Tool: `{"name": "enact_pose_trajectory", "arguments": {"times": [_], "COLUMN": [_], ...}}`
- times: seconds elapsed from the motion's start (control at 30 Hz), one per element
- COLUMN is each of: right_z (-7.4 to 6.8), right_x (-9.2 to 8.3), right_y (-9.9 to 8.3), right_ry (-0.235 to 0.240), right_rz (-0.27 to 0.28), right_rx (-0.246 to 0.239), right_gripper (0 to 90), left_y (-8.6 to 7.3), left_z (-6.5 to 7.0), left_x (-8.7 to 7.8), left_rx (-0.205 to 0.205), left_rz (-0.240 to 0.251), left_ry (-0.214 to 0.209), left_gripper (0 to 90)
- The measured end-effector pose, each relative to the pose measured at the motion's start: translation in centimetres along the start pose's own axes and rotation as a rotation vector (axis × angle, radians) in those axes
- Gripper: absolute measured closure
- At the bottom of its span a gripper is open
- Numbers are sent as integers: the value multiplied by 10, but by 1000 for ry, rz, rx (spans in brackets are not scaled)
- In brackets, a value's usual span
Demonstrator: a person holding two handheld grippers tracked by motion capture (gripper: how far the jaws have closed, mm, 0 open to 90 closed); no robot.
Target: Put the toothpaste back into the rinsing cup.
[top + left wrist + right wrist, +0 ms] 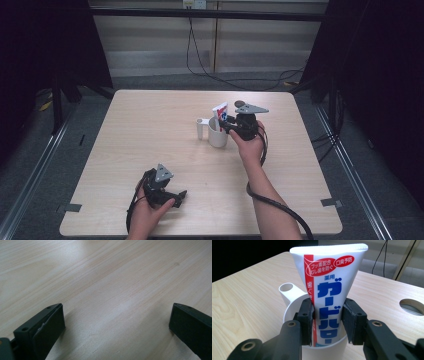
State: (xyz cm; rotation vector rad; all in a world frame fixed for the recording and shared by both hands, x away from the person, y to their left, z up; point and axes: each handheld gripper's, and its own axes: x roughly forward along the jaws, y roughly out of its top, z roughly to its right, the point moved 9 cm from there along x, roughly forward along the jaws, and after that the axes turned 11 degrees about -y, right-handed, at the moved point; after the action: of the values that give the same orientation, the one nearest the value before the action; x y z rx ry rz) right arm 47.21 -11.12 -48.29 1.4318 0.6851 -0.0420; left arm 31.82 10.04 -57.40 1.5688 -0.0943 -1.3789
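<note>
1. Your left gripper [181, 196] rests at the near-left bench [150, 130] edge, fingers apart over bare wood.
2. Your right gripper [328, 317] has its fingers clamped on the toothpaste tube [329, 287], upright inside the white cup [217, 134], mid-bench.

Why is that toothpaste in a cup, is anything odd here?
Nothing stands out. The toothpaste tube stands upright in the white cup, gripped by the right tool. Nothing is spilled on the table.
</note>
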Motion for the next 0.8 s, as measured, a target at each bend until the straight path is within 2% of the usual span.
{"name": "enact_pose_trajectory", "arguments": {"times": [0.13, 0.7, 0.8], "right_z": [-2, -5, -7], "right_x": [1, -1, -2], "right_y": [-4, -7, -6], "right_ry": [4, 23, 30], "right_rz": [-11, -16, -30], "right_rx": [-19, -21, -21], "right_gripper": [629, 601, 590], "left_y": [0, 0, 0], "left_z": [0, 0, 0], "left_x": [0, 0, 0], "left_rx": [0, -1, 0], "left_rz": [-1, 1, 0], "left_ry": [2, 0, 0], "left_gripper": [0, 0, 0]}}
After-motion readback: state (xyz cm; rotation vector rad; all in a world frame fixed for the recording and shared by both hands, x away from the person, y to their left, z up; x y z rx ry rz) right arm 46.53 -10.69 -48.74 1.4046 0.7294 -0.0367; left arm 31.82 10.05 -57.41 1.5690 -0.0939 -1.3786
